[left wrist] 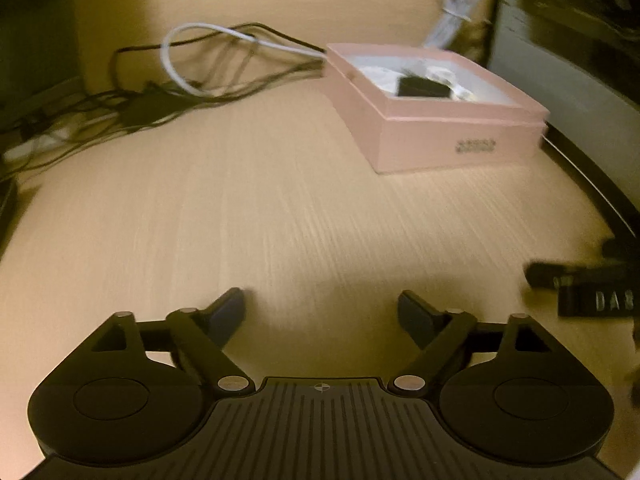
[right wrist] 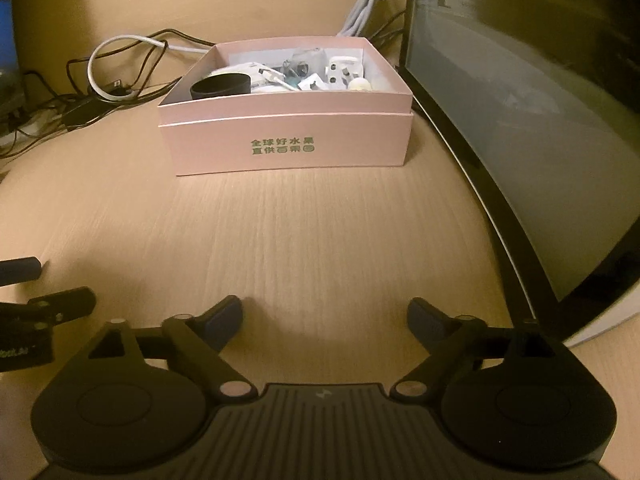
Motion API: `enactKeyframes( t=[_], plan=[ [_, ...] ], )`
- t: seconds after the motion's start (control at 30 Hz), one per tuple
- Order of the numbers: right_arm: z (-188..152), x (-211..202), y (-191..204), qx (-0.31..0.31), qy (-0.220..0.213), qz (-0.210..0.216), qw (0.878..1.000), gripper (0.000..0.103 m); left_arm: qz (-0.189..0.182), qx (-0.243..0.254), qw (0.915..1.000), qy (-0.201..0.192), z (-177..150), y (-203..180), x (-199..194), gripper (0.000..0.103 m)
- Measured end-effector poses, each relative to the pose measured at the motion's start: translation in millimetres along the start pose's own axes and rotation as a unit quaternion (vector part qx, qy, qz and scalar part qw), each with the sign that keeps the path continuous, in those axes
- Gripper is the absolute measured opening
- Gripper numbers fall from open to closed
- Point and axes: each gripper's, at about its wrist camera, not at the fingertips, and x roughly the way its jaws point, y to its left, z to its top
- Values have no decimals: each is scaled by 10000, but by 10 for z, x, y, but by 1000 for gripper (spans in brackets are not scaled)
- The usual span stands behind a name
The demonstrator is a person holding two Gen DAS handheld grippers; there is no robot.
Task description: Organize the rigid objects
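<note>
Far left of the desk: a tangle of black cables with one white cable looped through it, lying against the back edge of the wooden tabletop.

Left gripper: jaws wide apart, nothing between them, only bare wood grain under the fingertips. It points down at the table, well short of the box. In the right wrist view it shows as a dark shape at the left edge.

Centre: a pink box, lid off, green printed characters on its front wall. It sits near the back of the table. Inside, a jumble of small hard items: a black round band at the left, white plug adapters toward the right, white cable ends between them; the rest too small to tell.

Right gripper: jaws also spread wide and empty, aimed down at the table in front of the box, clear of it.

Behind the box: a bundled white cord running up the wall.

Right: a dark monitor screen standing just beside the box's right wall.
</note>
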Motion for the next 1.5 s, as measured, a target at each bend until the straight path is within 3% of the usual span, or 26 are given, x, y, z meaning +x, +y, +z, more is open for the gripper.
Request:
enactKeyframes(
  t=[0.13, 0.27, 0.53, 1.5],
  plan=[
    [7, 73, -32, -266, -257, 39, 9993, 103, 96, -149, 9988, -449, -63, -160, 30, 89],
    [105, 176, -92, -118, -258, 213, 9994, 103, 231, -237, 9972, -665, -67, -200, 73, 88],
    [21, 217, -124, -67, -861, 193, 9961, 103, 294, -247, 9972, -644, 36, -222, 187, 90],
    [39, 235, -96, -74, -871, 193, 9960, 103, 327, -247, 9972, -618, 55, -244, 229, 93]
  ],
)
